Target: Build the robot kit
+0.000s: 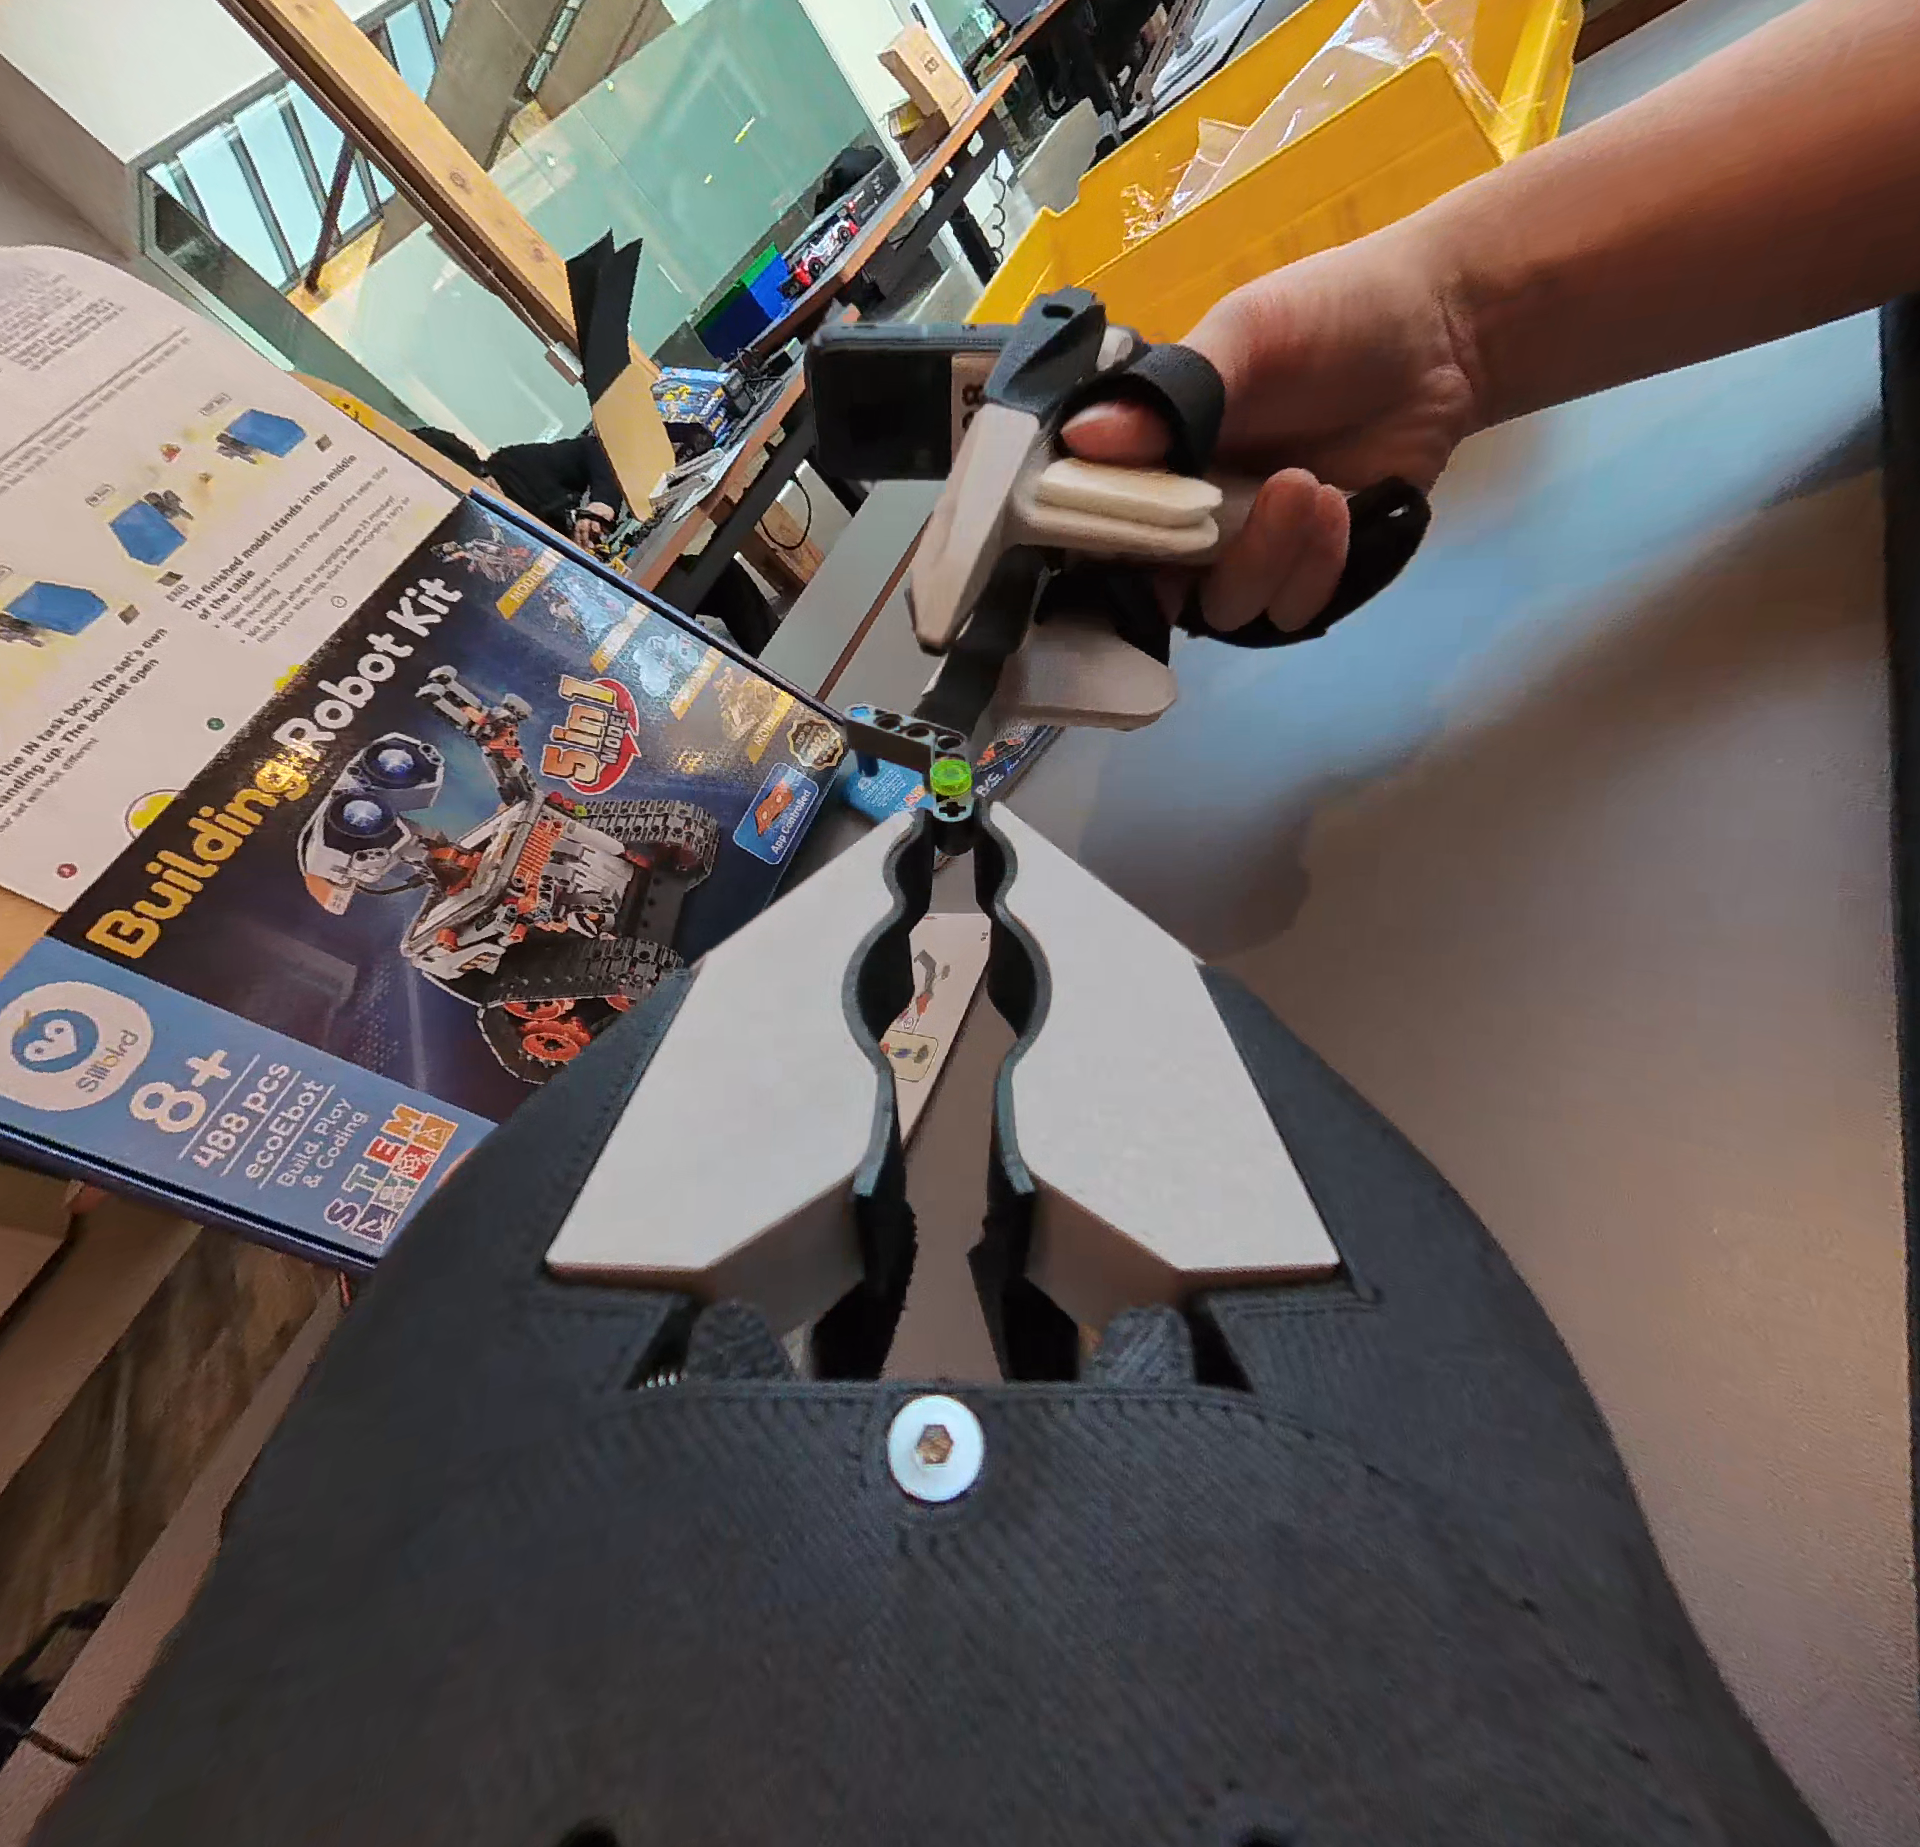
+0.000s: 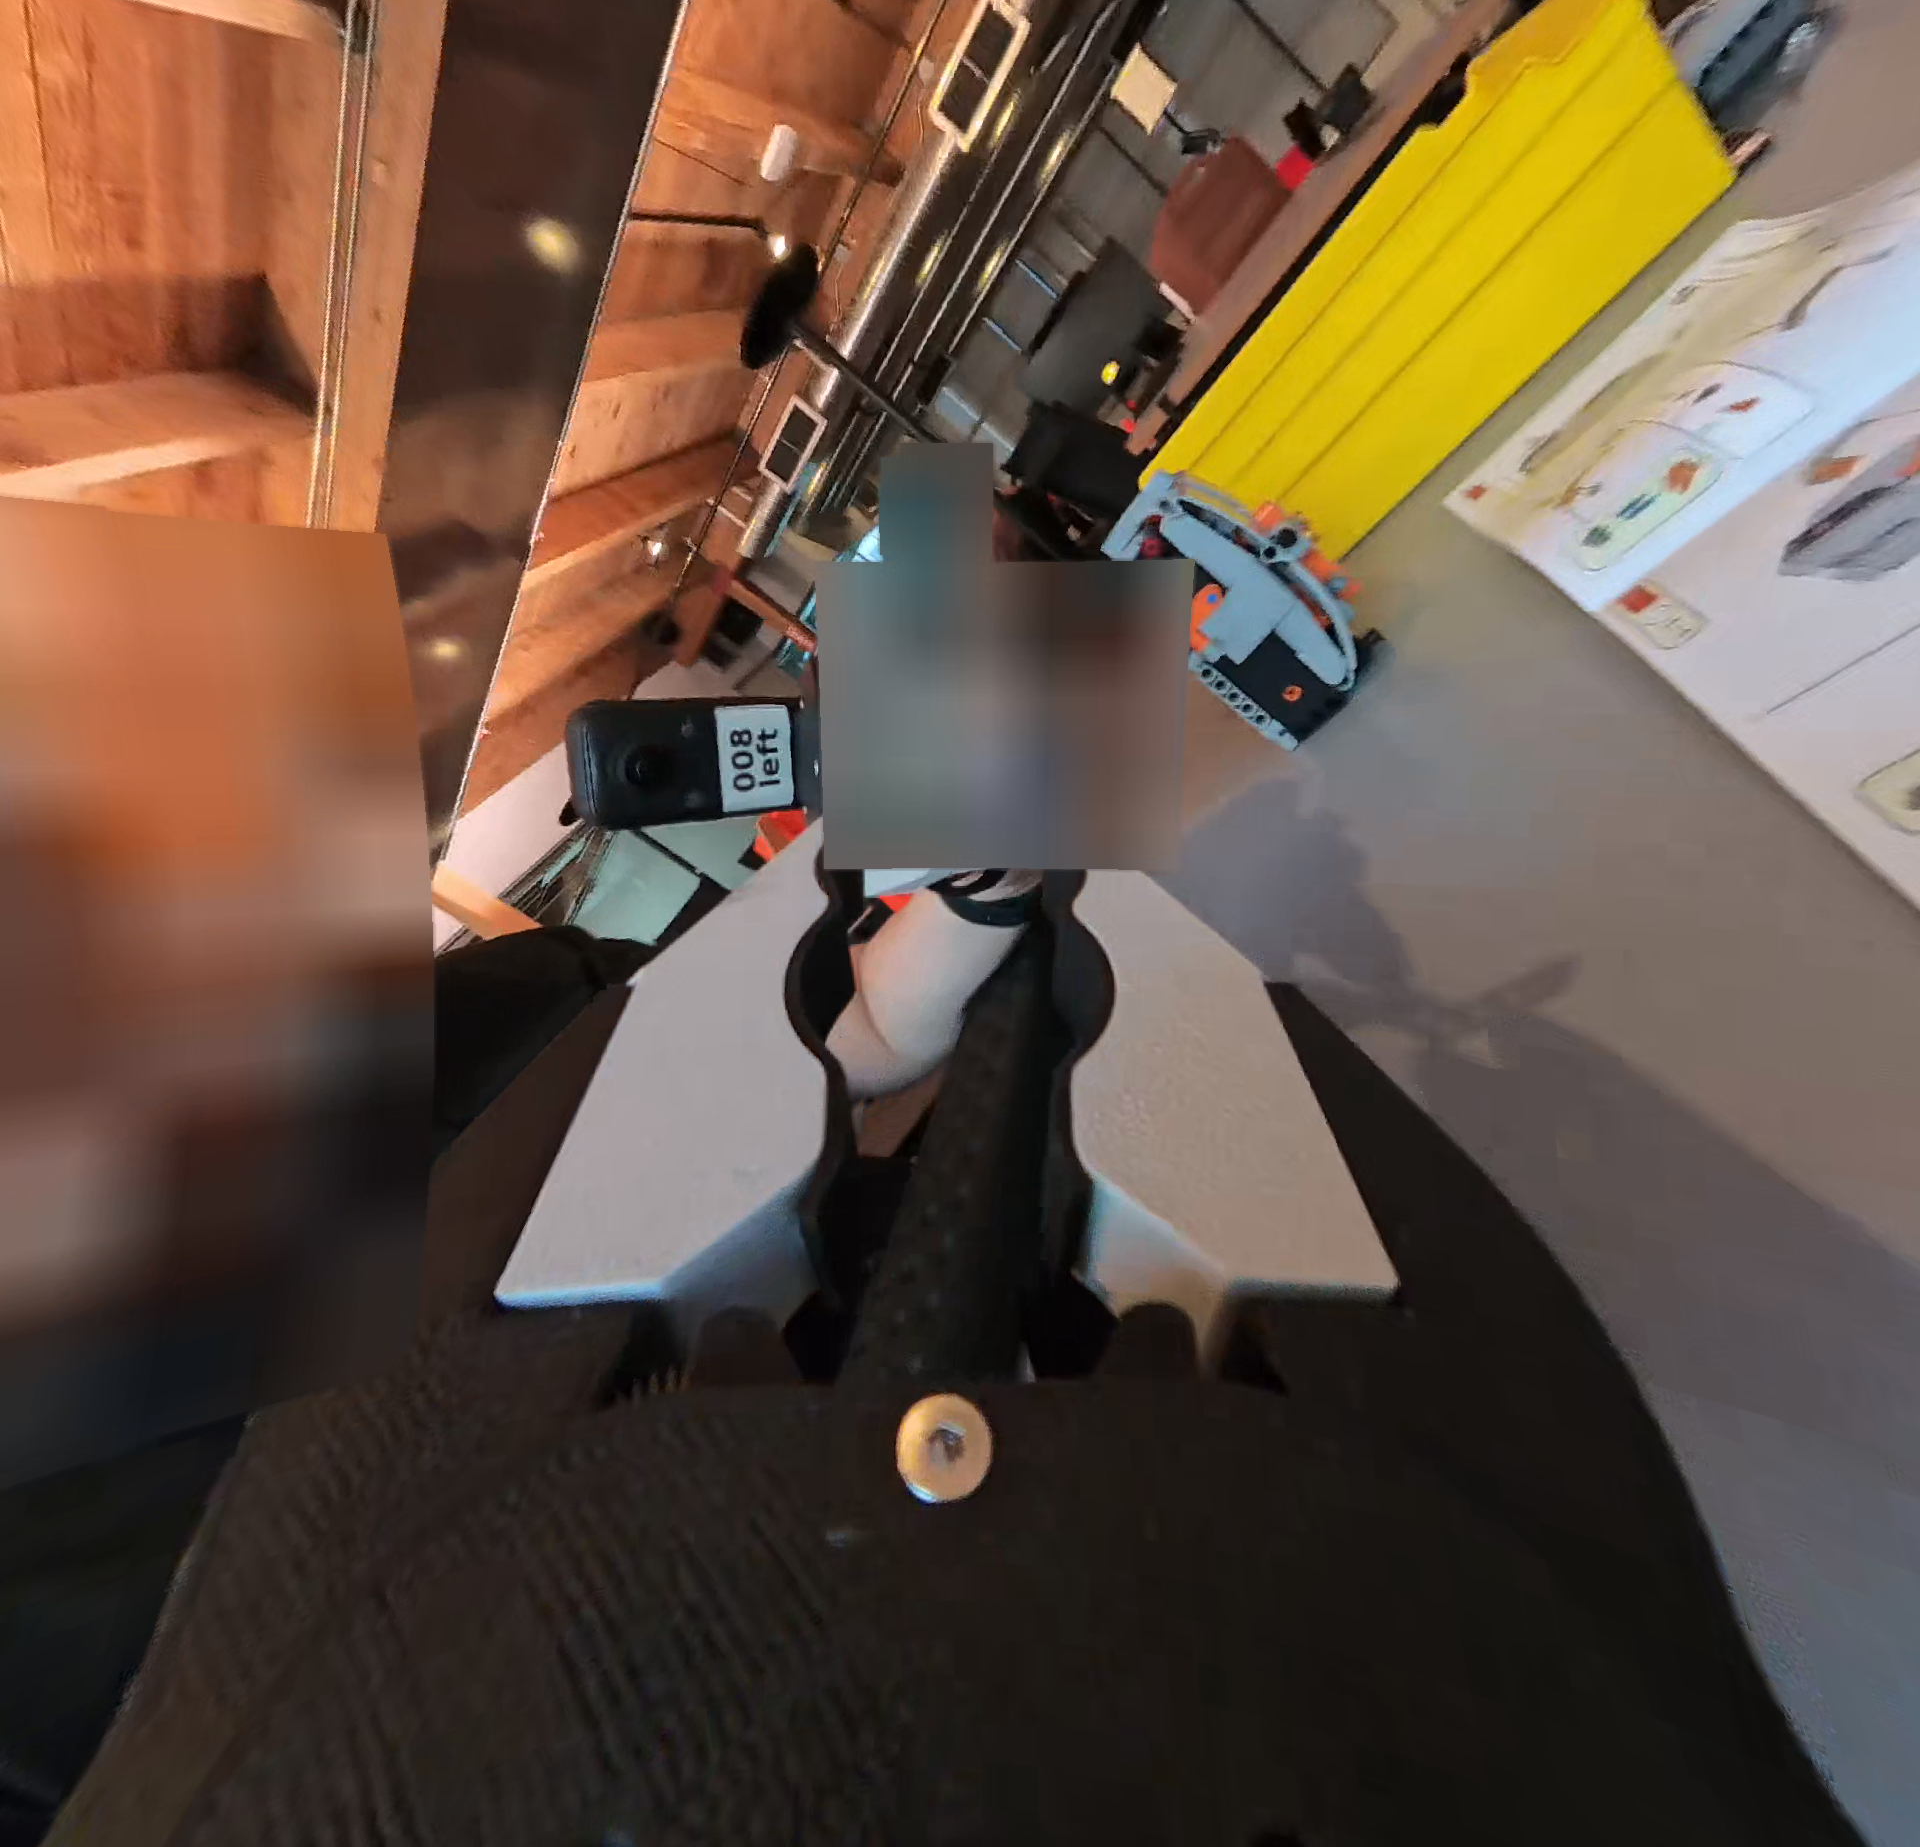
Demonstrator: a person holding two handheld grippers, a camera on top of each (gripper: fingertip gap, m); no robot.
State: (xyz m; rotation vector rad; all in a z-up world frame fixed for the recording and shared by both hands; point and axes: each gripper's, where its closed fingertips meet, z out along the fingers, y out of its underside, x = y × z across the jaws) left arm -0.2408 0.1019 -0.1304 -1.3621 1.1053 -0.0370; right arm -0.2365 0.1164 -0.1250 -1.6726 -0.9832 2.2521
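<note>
Left wrist view: my left claw [image 1: 948, 829] pinches a small black piece [image 1: 950, 810] with a green stud [image 1: 949, 776]; my right claw [image 1: 961, 722] clamps a grey beam [image 1: 902, 735].

Left gripper [image 1: 948, 829]: fingers nearly closed, tips pinching a small part.
Right gripper [image 1: 961, 732]: angled downward, tips meeting the left's.
Right hand [image 1: 1340, 426]: wrapped around the handle, forearm extended.

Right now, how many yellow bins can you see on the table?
1. A yellow bin stands at the table's far edge beyond the right gripper, clear plastic bags inside it; the right wrist view shows it behind a part-built brick model. Others may lie out of view.
</note>
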